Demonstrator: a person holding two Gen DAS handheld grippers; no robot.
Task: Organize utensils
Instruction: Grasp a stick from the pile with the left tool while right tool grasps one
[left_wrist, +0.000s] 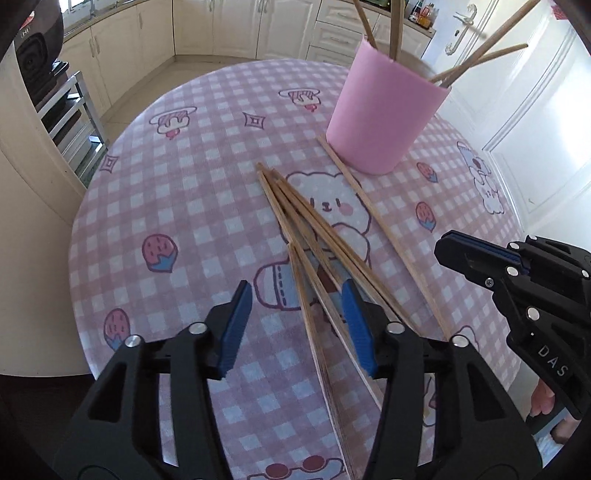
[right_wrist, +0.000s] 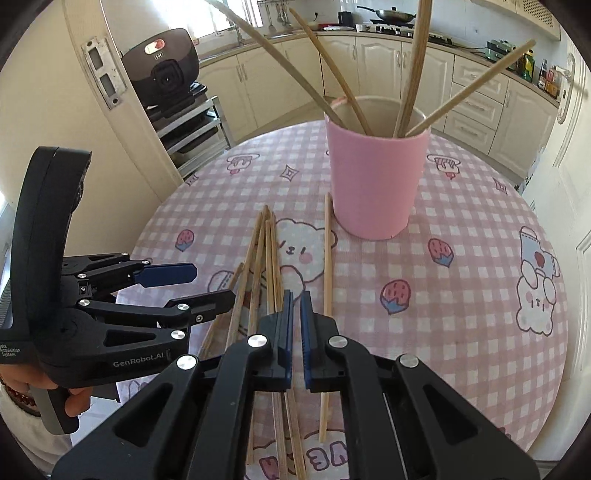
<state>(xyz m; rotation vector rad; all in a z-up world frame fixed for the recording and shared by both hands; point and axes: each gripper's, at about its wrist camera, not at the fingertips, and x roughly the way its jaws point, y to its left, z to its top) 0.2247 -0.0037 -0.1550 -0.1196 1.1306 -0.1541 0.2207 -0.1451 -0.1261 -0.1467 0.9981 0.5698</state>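
Observation:
A pink cup stands on the far side of the round table, with several wooden chopsticks leaning out of it. A loose bunch of chopsticks lies on the cloth in front of the cup. A single chopstick lies apart, beside the cup's base. My left gripper hangs open just over the near ends of the bunch; sticks run between and under its blue pads, which do not press on them. My right gripper is shut and empty, above the gap between the bunch and the single stick.
The table wears a pink checked cloth with cartoon prints. A black appliance sits on a metal rack at the left. Cream kitchen cabinets line the back, and a white door is at the right. A hand holds the left gripper's handle.

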